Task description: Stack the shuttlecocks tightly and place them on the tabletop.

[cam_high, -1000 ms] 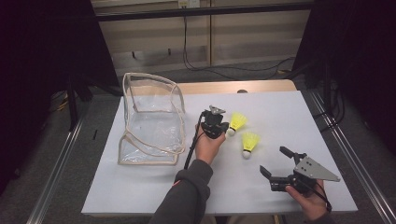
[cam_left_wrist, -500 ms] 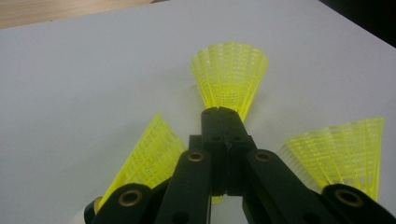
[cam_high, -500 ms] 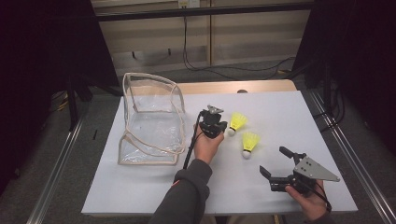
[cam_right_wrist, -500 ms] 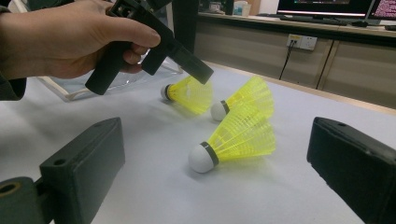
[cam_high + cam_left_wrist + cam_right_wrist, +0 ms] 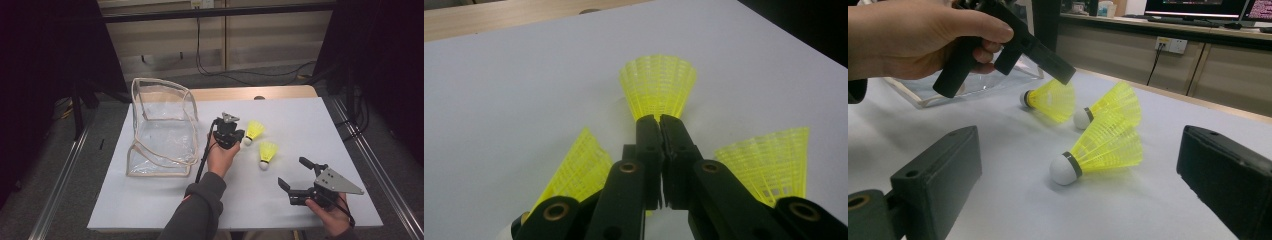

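Observation:
Three yellow shuttlecocks with white corks lie on the white table. Two show in the high view: one [image 5: 255,131] just right of my left gripper [image 5: 239,136], another [image 5: 267,150] nearer the front. In the left gripper view the jaws [image 5: 659,120] stand together and point at the middle shuttlecock [image 5: 658,90], with one [image 5: 579,170] on the left and one [image 5: 774,160] on the right. They have just been opening by a hair, with nothing between them. My right gripper [image 5: 292,171] rests open at the front right. It faces the nearest shuttlecock [image 5: 1103,145] and does not touch it.
A clear plastic pouch [image 5: 160,125] with beige trim stands open at the table's left. A wooden strip [image 5: 280,92] runs along the back edge. Dark curtains and metal rails flank the table [image 5: 150,200].

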{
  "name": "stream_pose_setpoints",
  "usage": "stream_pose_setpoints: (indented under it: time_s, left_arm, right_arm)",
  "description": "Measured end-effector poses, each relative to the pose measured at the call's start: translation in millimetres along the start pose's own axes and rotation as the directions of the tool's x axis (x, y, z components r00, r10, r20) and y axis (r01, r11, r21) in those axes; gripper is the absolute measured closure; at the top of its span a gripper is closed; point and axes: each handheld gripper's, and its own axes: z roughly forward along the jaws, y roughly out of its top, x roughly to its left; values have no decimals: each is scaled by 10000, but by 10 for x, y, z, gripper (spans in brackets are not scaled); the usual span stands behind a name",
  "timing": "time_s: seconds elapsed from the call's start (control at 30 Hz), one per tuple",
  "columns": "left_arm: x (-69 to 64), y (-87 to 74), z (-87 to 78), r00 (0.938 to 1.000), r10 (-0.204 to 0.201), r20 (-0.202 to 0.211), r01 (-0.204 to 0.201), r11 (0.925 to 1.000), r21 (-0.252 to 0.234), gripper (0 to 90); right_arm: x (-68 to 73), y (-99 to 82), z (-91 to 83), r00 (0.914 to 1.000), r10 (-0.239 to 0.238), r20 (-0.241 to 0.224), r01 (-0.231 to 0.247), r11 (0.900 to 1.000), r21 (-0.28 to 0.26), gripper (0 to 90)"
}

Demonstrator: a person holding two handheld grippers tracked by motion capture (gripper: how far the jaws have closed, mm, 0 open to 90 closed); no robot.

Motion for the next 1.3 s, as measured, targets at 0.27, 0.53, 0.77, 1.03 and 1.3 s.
stream_pose_setpoints:
  time_s: [0.27,0.53,0.77,1.03,1.3]
  left_arm:
    - [-78,-91,-115,9996,-11,273,13,10000,-73,694]
    - [-150,-202,-235,9978,151,653,-136,9996,-239,581]
    - [-169,-306,-307,9968,126,795,-103,9995,-291,464]
    - [-168,-433,-367,9960,254,853,-233,9994,-260,364]
    - [-170,-537,-408,9948,304,970,-291,9995,-151,278]
  right_arm:
    - [5,2,1,10000,-16,-7,16,10000,-18,33]
    - [8,3,1,10000,-28,43,28,10000,17,33]
    - [9,3,2,10000,-27,43,27,10000,32,33]
    - [5,0,5,10000,-4,12,4,10000,48,33]
    - [8,2,8,10000,-29,2,29,9999,108,33]
